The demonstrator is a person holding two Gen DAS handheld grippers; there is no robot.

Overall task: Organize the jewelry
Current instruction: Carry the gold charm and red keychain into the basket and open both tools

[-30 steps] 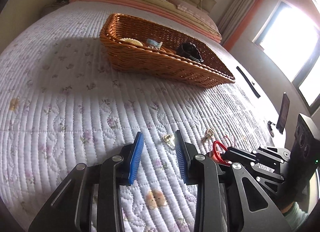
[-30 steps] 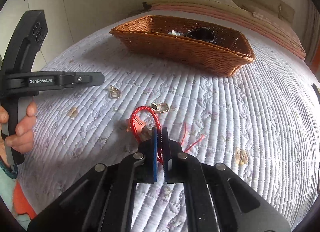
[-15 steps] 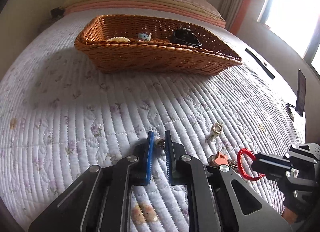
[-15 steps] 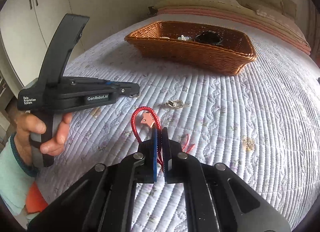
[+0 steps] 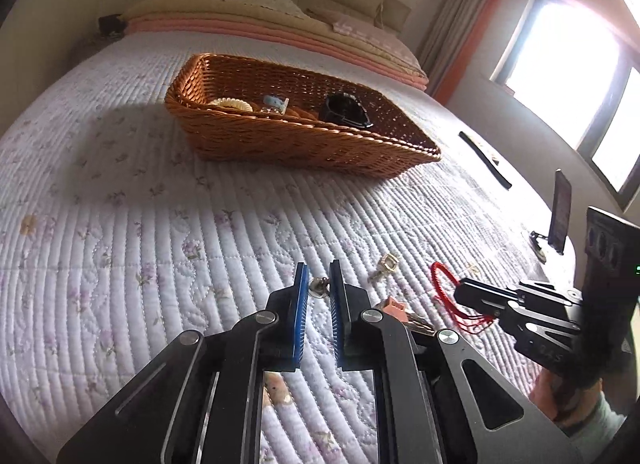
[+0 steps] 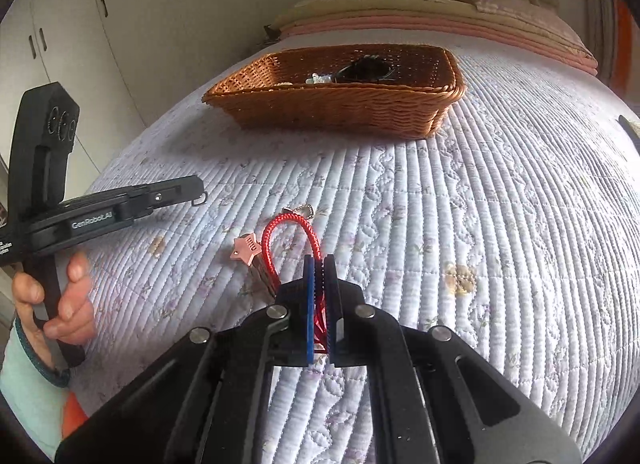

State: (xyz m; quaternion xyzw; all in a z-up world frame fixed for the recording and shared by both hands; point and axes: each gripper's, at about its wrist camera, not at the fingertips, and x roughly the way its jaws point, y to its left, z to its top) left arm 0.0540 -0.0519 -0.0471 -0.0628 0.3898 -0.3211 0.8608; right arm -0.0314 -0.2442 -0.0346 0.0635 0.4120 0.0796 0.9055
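My left gripper [image 5: 319, 278] is shut on a small gold earring [image 5: 319, 287], held above the quilt. My right gripper [image 6: 319, 264] is shut on a red cord bracelet [image 6: 280, 234], whose loop stands up past the fingertips; it also shows in the left wrist view [image 5: 442, 288]. A second gold earring [image 5: 386, 265] lies on the quilt, also seen in the right wrist view [image 6: 300, 211]. A pink star-shaped piece [image 6: 247, 248] lies near the bracelet. A wicker basket [image 5: 292, 144] stands further up the bed, also in the right wrist view [image 6: 340, 112].
The basket holds a black piece [image 5: 346, 111], a cream hair tie [image 5: 232, 104] and a pale blue item [image 5: 275, 103]. Pillows [image 5: 256, 12] lie at the head of the bed. A phone on a stand [image 5: 560, 212] and a black strip [image 5: 484, 160] are at the right edge.
My left gripper closed on the earring and lifted it off the quilt. My right gripper kept hold of the red bracelet and lifted a little; the pink star piece now lies clearly on the quilt.
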